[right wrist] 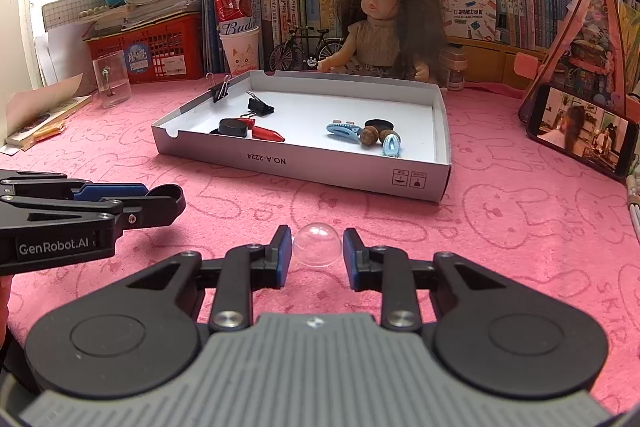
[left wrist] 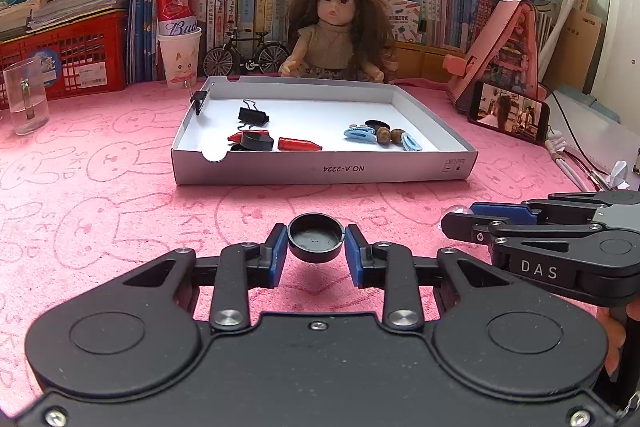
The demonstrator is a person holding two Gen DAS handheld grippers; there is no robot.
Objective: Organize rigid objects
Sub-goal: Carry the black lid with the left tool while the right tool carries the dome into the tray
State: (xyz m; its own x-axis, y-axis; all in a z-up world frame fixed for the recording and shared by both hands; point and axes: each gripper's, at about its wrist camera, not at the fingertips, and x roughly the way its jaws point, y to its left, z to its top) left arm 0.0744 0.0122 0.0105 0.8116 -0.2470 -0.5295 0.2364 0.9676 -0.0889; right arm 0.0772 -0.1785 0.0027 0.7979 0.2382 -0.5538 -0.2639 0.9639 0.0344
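Observation:
My left gripper [left wrist: 316, 247] is shut on a round black cap [left wrist: 316, 237], held just above the pink cloth. My right gripper [right wrist: 317, 251] is shut on a small clear dome [right wrist: 317, 243], also low over the cloth. Each gripper shows from the side in the other's view: the right gripper [left wrist: 460, 223] at the right edge, the left gripper [right wrist: 172, 203] at the left edge. Beyond both lies a shallow white box tray [left wrist: 320, 169] [right wrist: 300, 163]. It holds black binder clips [left wrist: 253, 115], red cones [left wrist: 299, 143], another black cap [left wrist: 256, 141], blue hair clips [left wrist: 359, 135] and brown nuts [left wrist: 384, 135].
A doll [left wrist: 338, 27] sits behind the tray before a wall of books. A clear glass [left wrist: 26, 95] stands far left, and a can in a paper cup [left wrist: 179, 39] beside a red crate [left wrist: 68, 55]. A phone [left wrist: 508, 113] leans at the right, with cables near it.

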